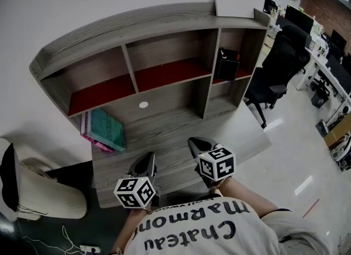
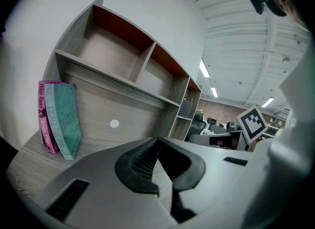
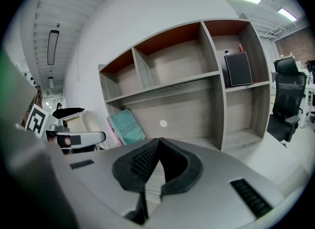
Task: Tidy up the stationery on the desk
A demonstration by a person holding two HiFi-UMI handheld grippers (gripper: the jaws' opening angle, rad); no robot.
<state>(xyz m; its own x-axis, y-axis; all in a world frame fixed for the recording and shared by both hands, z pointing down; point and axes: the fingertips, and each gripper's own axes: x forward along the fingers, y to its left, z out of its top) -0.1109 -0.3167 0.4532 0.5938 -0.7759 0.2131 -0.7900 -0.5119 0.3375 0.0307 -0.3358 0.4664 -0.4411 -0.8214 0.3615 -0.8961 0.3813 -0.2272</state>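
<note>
A teal book and a pink book lean upright against the left end of the grey wooden desk hutch; both show too as the teal book and pink book. A black box stands in the upper right cubby. My left gripper is shut and holds nothing, low over the desk front. My right gripper is shut and holds nothing, beside it to the right.
The desk top is grey wood with a white round cap in the back panel. A black office chair stands to the right. A white bin sits on the floor at the left.
</note>
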